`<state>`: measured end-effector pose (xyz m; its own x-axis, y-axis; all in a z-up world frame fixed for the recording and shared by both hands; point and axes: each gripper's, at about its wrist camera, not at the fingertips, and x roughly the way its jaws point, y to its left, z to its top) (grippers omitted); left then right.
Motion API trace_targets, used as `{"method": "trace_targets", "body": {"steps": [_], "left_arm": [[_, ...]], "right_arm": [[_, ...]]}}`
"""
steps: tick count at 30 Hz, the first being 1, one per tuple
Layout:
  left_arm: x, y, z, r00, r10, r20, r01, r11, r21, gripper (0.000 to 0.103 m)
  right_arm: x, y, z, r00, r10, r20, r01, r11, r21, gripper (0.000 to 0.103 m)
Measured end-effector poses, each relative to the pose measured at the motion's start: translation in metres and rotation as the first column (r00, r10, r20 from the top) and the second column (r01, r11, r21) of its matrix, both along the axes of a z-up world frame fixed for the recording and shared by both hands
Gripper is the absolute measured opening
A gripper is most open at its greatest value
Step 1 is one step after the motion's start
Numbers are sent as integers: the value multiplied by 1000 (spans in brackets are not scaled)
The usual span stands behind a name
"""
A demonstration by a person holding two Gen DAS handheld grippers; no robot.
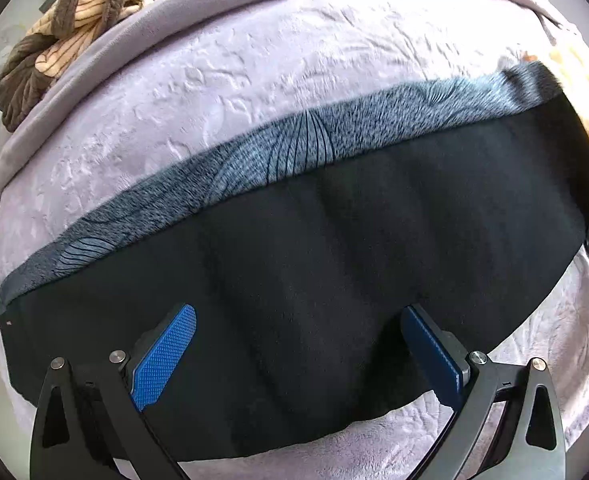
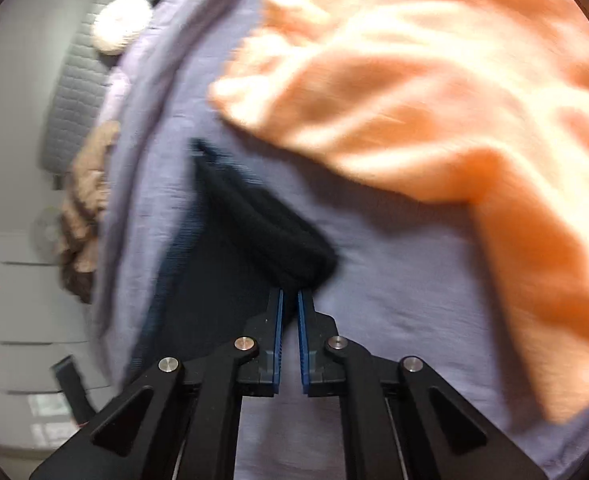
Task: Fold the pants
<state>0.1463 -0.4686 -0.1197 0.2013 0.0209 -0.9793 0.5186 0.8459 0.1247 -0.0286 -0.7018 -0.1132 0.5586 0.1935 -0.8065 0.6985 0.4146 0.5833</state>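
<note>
Since the right gripper [image 2: 289, 300] pinches just a bit of the black pants [image 1: 314, 280] at 12 o'clock on the purple blanket [image 1: 254, 80], it may slip w/ a pull. Left gripper [image 1: 298, 340] hangs wide apart, no help.

Bed [image 1: 278, 60] w/ lilac textured blanket; grey quilted headboard [image 2: 78, 92] behind; white drawers [image 2: 10, 304] at left; bright daylight.

Black pants [image 1: 314, 280] laid flat across bed, grey fleecy lining showing along edge
</note>
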Motion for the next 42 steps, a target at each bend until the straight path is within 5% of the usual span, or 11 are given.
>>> {"method": "trace_targets", "body": {"steps": [3, 8, 9, 11, 12, 16, 20, 23, 29, 42], "left_arm": [[4, 0, 8, 1000, 15, -7, -15, 1000, -7, 103], [20, 3, 35, 994, 44, 96, -39, 998, -54, 103], [29, 3, 37, 992, 67, 105, -61, 996, -63, 103], [46, 2, 36, 986, 122, 111, -116, 991, -60, 103], [57, 3, 33, 979, 161, 124, -154, 986, -65, 103], [83, 27, 0, 968, 223, 111, -223, 975, -15, 103], [92, 39, -7, 969, 241, 60, -238, 970, -52, 103], [91, 46, 4, 974, 202, 101, -202, 979, -14, 103], [76, 56, 19, 977, 203, 64, -203, 979, -16, 103], [12, 54, 13, 982, 186, 31, -186, 983, -9, 103]], "right_arm": [[-14, -9, -9, 998, -57, -27, 58, 997, 52, 7], [-9, -4, 36, 995, 8, 95, -5, 999, -34, 14], [2, -1, 42, 992, 57, 115, -51, 997, -52, 19], [27, 7, 48, 983, 138, 118, -128, 988, -86, 46], [48, 12, 49, 976, 188, 107, -175, 977, -117, 47], [95, 15, 30, 966, 257, 36, -247, 954, -167, 47], [95, -1, 7, 976, 219, 13, -215, 968, -129, 26], [79, -10, 13, 982, 184, 33, -178, 977, -120, 30], [58, -8, 15, 988, 140, 68, -138, 990, -30, 37], [40, 33, 11, 986, 148, 81, -153, 986, 67, 41]]}}
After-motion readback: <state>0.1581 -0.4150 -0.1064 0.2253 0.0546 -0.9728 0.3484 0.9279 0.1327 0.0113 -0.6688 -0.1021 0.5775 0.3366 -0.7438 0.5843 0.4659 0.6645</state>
